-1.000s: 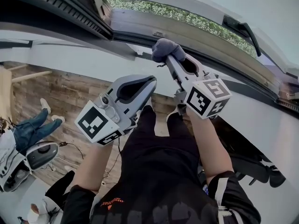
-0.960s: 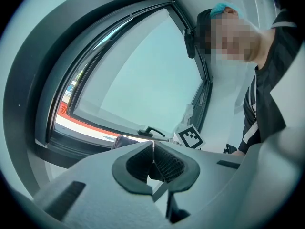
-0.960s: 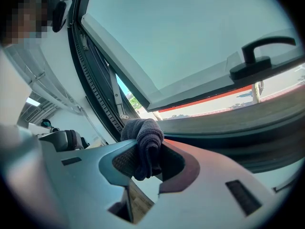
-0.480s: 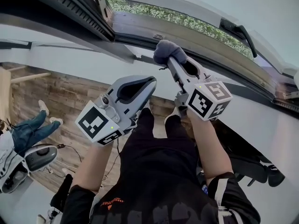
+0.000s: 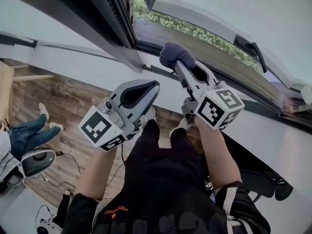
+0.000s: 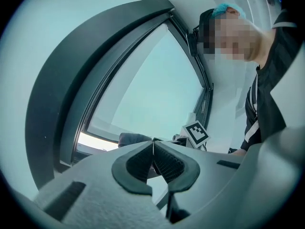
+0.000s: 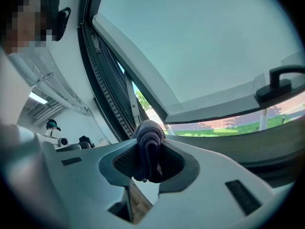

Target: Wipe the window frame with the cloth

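Two hand-held grippers and one cloth are in play, with one black window handle (image 5: 251, 48) on the open sash at the upper right of the head view.

The right hand-held gripper (image 5: 178, 64) sits upper centre, its jaws clamped on the grey-purple cloth (image 5: 175, 54), which bulges out beyond the jaw tips as a rounded wad. In the right gripper view the cloth (image 7: 149, 132) fills the gap between the jaws of the hand-held gripper (image 7: 147, 162) and hangs down a little behind them.

The left hand-held gripper (image 5: 148, 87) is lower and left of centre, jaws pressed together with nothing between them (image 6: 153, 149), well apart from the window.

The cloth lies just before the lower rail of the window frame (image 5: 214, 57); whether it touches cannot be told. Close on its left stands the dark ribbed upright (image 5: 117, 18) of the frame. To its right the rail runs free toward the right edge of the picture, beneath the handle, with green plants showing through the gap above the rail
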### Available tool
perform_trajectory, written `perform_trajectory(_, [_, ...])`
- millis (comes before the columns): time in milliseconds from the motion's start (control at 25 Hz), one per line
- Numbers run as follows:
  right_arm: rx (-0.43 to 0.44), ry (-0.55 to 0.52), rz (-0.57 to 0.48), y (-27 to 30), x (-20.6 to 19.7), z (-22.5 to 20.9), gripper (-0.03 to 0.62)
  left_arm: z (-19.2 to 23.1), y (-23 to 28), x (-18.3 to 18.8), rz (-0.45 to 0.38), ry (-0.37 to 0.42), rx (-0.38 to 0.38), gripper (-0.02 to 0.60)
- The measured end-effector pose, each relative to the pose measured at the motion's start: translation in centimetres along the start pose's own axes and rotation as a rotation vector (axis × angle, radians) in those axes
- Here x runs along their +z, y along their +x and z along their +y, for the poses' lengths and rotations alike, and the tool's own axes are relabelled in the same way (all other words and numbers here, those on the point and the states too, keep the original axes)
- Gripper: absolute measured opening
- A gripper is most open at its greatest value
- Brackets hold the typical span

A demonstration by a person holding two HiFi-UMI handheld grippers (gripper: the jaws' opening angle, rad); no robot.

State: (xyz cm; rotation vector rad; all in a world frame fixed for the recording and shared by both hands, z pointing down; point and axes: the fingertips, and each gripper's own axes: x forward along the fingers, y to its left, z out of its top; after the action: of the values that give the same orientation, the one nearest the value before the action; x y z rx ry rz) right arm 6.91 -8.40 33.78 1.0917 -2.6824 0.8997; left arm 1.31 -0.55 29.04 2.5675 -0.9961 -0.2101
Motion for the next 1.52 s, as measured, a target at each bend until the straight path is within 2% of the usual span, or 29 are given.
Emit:
perform_trajectory(520, [0.085, -0.073, -0.08, 2.2, 5.6, 6.8, 0.097, 2.0, -3.9, 5.6, -0.077, 0.07, 0.037, 0.025])
perform_trajectory(880, [0.15, -0.128, -0.131, 2.8, 8.5, 10.4, 0.097, 2.2, -5.5, 7.7, -0.11, 0.107, 0.058, 0.025])
perform_trajectory(1120, [0.168, -0.147, -0.138, 3.7, 8.6, 11.0, 0.097, 2.9, -5.8, 7.2, -0.108, 0.097, 0.073, 0.025])
perform_trajectory(1520, [0.163, -0.104, -0.089, 6.1, 6.1, 9.3, 0.095, 4.2, -5.8, 5.1, -0.075, 0.053, 0.089, 0.025])
